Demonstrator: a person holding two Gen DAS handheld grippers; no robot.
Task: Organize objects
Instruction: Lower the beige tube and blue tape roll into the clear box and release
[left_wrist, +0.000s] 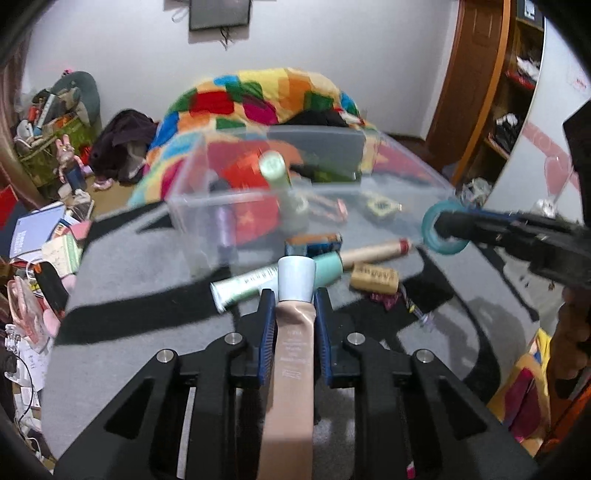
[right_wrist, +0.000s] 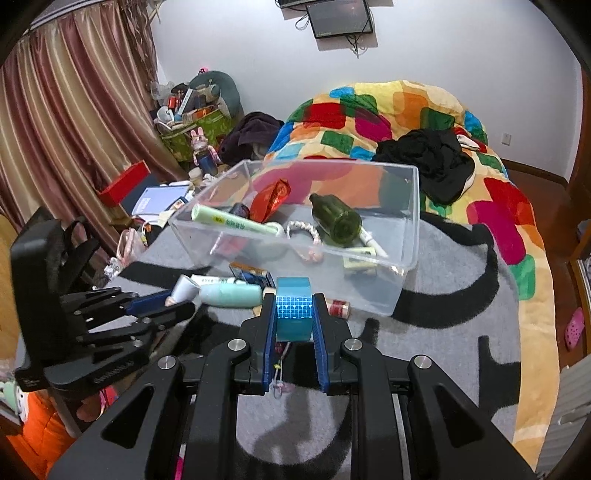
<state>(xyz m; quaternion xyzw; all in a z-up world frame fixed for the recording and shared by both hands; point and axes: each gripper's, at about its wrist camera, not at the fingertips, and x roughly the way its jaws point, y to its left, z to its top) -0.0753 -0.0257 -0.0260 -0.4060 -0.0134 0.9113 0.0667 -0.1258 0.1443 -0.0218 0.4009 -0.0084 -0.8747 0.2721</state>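
In the left wrist view, starting at the left of the frame, books and papers (left_wrist: 40, 236) are lying in a heap on the floor, well apart from the work. Moving in, the grey rug (left_wrist: 122, 266) is carrying everything, spread over the bed. At centre the left hand-held gripper (left_wrist: 294, 314) is clamping a beige tube (left_wrist: 295, 332) by its neck, pale cap pointing forward toward the clear bin (left_wrist: 207, 192); I judge it is being held this way so it can go in cap first. Just beyond the cap a mint tube (left_wrist: 258, 280), a blue box (left_wrist: 314, 243), a tan stick (left_wrist: 376, 251) and a cork (left_wrist: 375, 277) are waiting loose on the rug, just in front of the bin. At the right edge the other tool is reaching in with a teal ring on its tip.

In the right wrist view, the left tool is showing at lower left, pointing at the loose pile. At centre the right hand-held gripper (right_wrist: 294, 314) is pinching a tape roll (right_wrist: 293, 310) across its flat sides, which seems the steadiest hold for a ring. Above it the bin is already holding a green tube (right_wrist: 229, 221), a red packet (right_wrist: 271, 197), a rope loop (right_wrist: 303, 230) and a dark bottle (right_wrist: 338, 219). To the right the patchwork quilt (right_wrist: 509, 206) is bunching up.

Both items look ready to be dropped into the bin.
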